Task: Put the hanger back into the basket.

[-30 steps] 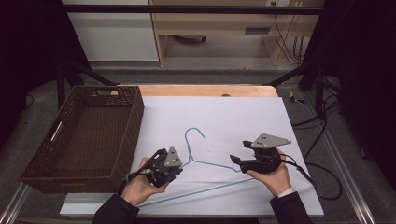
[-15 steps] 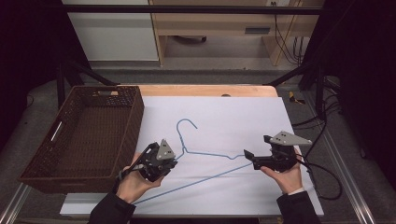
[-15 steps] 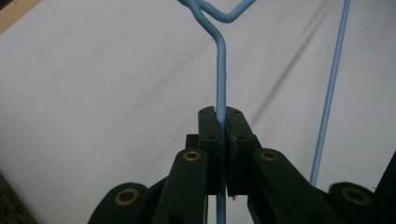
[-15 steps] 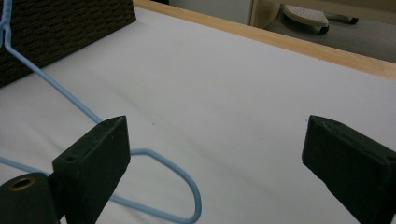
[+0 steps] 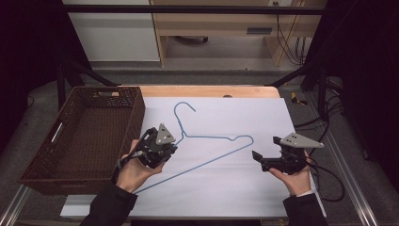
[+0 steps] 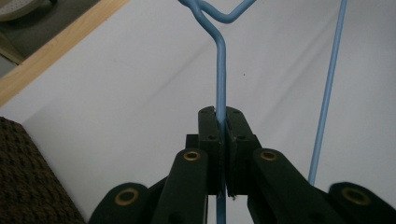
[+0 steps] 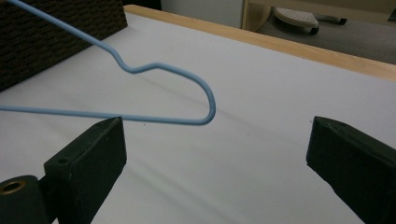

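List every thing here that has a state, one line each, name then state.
Left tool: shut on the blue wire hanger.
Right tool: open, holding nothing.
Blue wire hanger: gripped near its neck by the left tool.
Wicker basket: upright, looks empty.

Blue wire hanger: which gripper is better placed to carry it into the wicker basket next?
Left, probably. The left gripper is shut on the hanger beside the basket, while the right gripper is open, apart from the wire.
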`<state>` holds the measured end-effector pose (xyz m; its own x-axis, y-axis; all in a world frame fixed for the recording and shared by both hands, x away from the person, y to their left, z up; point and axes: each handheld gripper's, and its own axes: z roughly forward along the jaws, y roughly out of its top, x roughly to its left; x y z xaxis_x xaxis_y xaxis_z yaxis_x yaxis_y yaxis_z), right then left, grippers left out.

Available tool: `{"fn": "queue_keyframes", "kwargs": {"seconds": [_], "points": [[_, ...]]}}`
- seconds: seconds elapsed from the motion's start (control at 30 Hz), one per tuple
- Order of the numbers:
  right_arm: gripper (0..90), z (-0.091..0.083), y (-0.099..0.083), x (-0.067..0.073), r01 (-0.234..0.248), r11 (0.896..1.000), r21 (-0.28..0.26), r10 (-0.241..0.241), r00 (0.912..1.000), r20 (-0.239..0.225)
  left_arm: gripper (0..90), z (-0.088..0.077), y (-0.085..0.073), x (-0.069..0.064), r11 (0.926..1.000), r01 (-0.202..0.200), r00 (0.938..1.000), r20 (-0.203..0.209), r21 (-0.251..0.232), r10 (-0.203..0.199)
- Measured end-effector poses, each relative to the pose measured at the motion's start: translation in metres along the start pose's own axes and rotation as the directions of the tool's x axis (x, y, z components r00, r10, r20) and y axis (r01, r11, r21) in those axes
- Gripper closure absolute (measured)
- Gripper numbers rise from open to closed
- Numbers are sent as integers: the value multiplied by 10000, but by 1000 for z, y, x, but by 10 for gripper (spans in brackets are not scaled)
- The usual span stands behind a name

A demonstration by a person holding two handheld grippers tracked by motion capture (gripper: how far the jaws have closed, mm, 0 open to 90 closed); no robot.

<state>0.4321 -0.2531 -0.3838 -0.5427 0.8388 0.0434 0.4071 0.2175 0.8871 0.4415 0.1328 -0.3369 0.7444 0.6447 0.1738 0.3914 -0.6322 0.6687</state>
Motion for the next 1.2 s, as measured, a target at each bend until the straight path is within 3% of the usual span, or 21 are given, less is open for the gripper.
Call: {"fn": "queue_keyframes", "kwargs": {"seconds": [0.17,0.53,1.2], "points": [[55,-2,-1,-1,7,10000,4,-7,10000,28,870,-10,14,11,10000,24,9998,-198,-13,-25],[48,-2,-5,-2,20,10000,-7,-20,10000,60,870,-33,34,40,9985,482,9967,-648,-267,-498],[40,-2,-8,-3,-2,9998,-202,3,10000,33,870,-58,34,72,9930,1058,9846,-1339,-529,-1121]]}}
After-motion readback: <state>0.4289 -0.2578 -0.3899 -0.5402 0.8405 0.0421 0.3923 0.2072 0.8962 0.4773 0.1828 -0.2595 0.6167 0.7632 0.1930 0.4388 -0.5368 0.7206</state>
